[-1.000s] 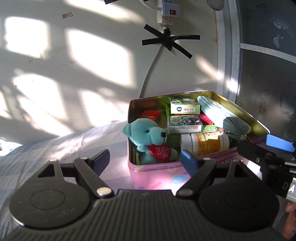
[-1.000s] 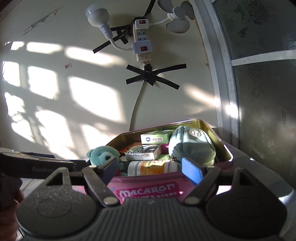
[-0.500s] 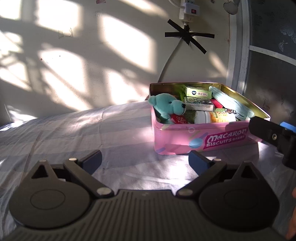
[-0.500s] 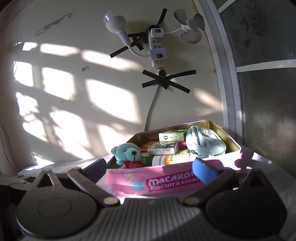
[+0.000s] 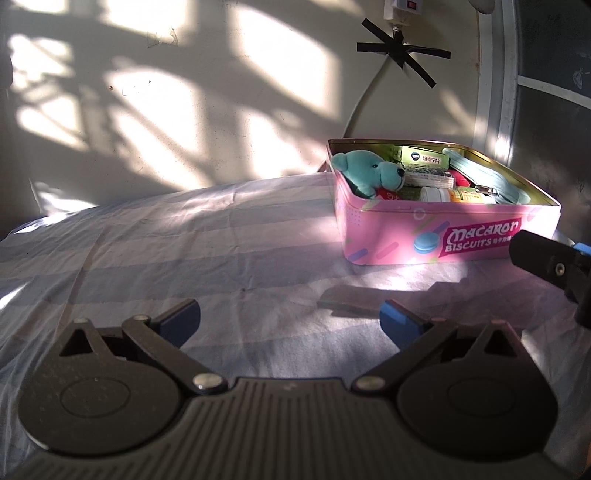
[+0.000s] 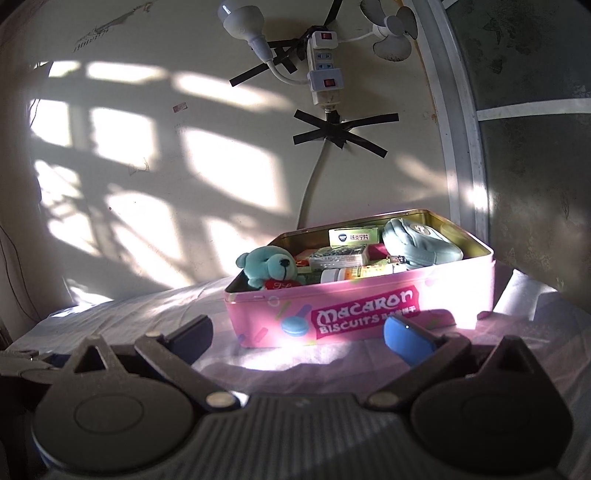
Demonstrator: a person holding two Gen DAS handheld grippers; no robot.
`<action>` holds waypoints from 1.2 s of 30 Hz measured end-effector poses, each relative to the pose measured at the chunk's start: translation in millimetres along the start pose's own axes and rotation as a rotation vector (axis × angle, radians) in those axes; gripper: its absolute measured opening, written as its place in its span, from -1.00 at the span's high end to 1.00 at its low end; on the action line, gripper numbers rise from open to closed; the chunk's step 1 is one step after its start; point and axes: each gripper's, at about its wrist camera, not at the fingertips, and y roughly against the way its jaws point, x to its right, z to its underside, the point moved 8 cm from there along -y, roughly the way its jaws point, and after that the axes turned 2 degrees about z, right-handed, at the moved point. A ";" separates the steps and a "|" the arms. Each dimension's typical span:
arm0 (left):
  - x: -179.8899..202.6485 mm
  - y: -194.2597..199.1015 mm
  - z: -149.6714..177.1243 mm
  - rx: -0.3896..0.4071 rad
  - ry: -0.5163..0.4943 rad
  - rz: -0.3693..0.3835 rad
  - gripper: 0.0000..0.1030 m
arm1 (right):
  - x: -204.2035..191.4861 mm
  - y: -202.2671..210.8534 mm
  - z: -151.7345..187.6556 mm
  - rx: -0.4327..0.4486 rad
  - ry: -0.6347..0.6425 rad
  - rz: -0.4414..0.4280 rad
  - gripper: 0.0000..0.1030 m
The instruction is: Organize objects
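Note:
A pink biscuit tin [image 5: 443, 236] [image 6: 369, 302] stands open on the bed, near the wall. Inside it sit a teal plush bear [image 5: 369, 173] [image 6: 271, 267], small medicine boxes [image 5: 424, 159] [image 6: 352, 236], a white pill bottle [image 5: 456, 194] [image 6: 354, 274] and a grey-blue pouch [image 5: 491, 179] [image 6: 421, 243]. My left gripper [image 5: 290, 319] hangs open over bare sheet, well short of the tin and left of it. My right gripper [image 6: 297, 332] is open too, just in front of the tin's printed side, and shows in the left wrist view as a black arm [image 5: 543, 260]. Neither holds anything.
A striped bedsheet [image 5: 184, 258] covers the bed. Behind the tin the wall carries a taped power strip [image 6: 323, 66], its cable [image 6: 312, 188], a lamp bulb [image 6: 240, 18] and a small fan [image 6: 391, 33]. A dark window [image 6: 535, 166] is on the right.
Both grippers have pulled back from the tin, which now looks smaller and farther. Their jaws have spread wider. The things in the tin have not moved.

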 end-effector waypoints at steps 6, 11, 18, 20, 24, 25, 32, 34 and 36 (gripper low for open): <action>-5.7 0.2 -0.5 0.006 0.022 -0.018 -1.00 | -1.0 -0.3 0.3 -0.004 0.002 0.002 -1.00; -7.8 1.1 -0.9 0.011 0.026 -0.038 -1.00 | -0.6 -1.1 1.1 -0.008 0.000 -0.001 -1.00; -6.5 2.8 -0.8 0.005 -0.006 -0.081 -1.00 | 0.2 -1.2 2.2 -0.011 -0.003 -0.004 -1.00; -6.7 2.7 -0.8 0.000 -0.008 -0.074 -1.00 | 0.3 -0.9 2.0 -0.010 -0.003 -0.005 -1.00; -5.7 3.4 -0.6 0.000 -0.016 -0.078 -1.00 | 1.1 -0.7 2.2 -0.011 -0.004 -0.006 -1.00; -5.4 3.4 -0.4 -0.002 -0.015 -0.077 -1.00 | 1.2 -0.6 2.2 -0.012 -0.005 -0.006 -1.00; -2.0 4.3 0.8 -0.011 -0.015 -0.075 -1.00 | 1.6 1.1 2.5 -0.008 -0.004 -0.008 -1.00; -0.8 4.8 1.2 -0.015 -0.015 -0.071 -1.00 | 1.4 1.2 2.5 -0.009 -0.005 -0.007 -1.00; 0.7 5.4 1.8 -0.020 -0.012 -0.069 -1.00 | 1.4 1.3 2.7 -0.010 -0.005 -0.007 -1.00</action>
